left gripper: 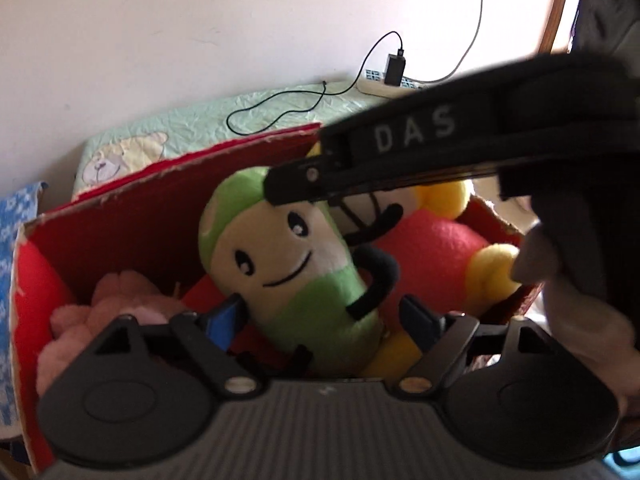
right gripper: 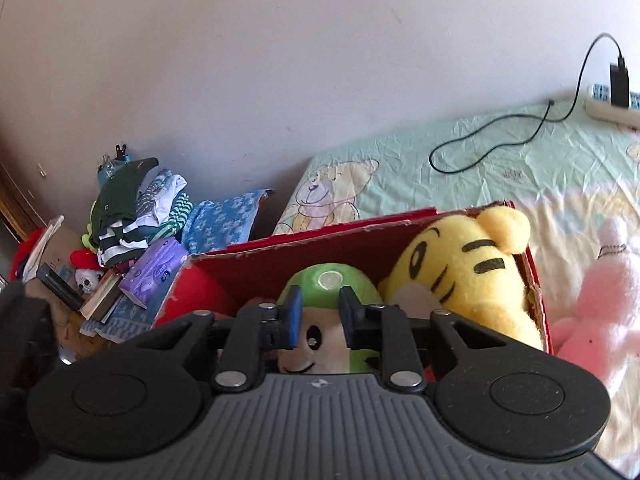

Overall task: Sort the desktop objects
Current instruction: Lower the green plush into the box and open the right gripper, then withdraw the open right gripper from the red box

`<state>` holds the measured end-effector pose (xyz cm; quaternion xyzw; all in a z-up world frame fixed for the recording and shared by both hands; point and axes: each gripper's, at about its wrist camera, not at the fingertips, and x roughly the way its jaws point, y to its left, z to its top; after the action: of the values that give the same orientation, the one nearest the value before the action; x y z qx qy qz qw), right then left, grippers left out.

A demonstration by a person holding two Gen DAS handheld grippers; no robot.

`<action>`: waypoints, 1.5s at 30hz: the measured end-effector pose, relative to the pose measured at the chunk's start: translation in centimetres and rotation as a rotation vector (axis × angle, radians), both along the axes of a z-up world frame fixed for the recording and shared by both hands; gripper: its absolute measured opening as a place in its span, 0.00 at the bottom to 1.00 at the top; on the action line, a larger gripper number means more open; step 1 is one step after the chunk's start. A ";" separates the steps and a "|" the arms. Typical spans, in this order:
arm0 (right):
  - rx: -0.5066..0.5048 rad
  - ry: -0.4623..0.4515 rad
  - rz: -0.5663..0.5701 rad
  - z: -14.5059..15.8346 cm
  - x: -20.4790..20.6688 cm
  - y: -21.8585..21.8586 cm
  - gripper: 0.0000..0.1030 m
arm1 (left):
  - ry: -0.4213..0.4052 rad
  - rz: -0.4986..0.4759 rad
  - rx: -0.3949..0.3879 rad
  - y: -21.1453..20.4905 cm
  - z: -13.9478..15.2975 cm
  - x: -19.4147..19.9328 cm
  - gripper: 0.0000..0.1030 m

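An open red cardboard box [left gripper: 160, 204] [right gripper: 320, 240] holds several plush toys. A green and cream smiling plush [left gripper: 288, 264] [right gripper: 332, 280] lies in its middle. My left gripper [left gripper: 322, 316] is open, its blue pads either side of that plush's lower body without pressing it. My right gripper [right gripper: 320, 316] [left gripper: 288, 184] reaches in from the upper right, its tip over the plush's head. Its jaws stand shut to a narrow gap, and the face shows behind them. A yellow tiger plush [right gripper: 460, 280] [left gripper: 492, 264] fills the box's right side. A pink plush [left gripper: 112, 304] lies at the left.
A pink rabbit plush [right gripper: 600, 304] lies on the bedsheet [right gripper: 480, 176] right of the box. A black cable [right gripper: 500, 136] runs to a power strip [right gripper: 612, 108] by the wall. Folded clothes [right gripper: 132, 208], a purple tissue pack [right gripper: 156, 272] and books crowd the left.
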<state>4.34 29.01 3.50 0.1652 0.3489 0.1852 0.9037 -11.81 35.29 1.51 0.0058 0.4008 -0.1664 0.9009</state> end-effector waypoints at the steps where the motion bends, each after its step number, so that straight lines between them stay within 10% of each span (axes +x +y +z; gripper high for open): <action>1: -0.027 0.016 -0.013 -0.3 0.3 0.1 0.22 | 0.004 0.003 -0.009 0.3 0.2 -0.1 0.76; 10: -0.017 0.038 -0.033 -0.9 0.2 -0.4 0.23 | 0.025 0.004 -0.131 2.1 1.4 -1.4 0.72; 45: 0.146 0.058 -0.061 -1.4 -3.4 -3.8 0.27 | 0.040 0.101 -0.092 0.4 1.7 -1.7 0.80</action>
<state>0.90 25.24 2.12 0.2467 0.3553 0.1778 0.8839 -13.53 35.71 3.19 -0.0592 0.4103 -0.1391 0.8993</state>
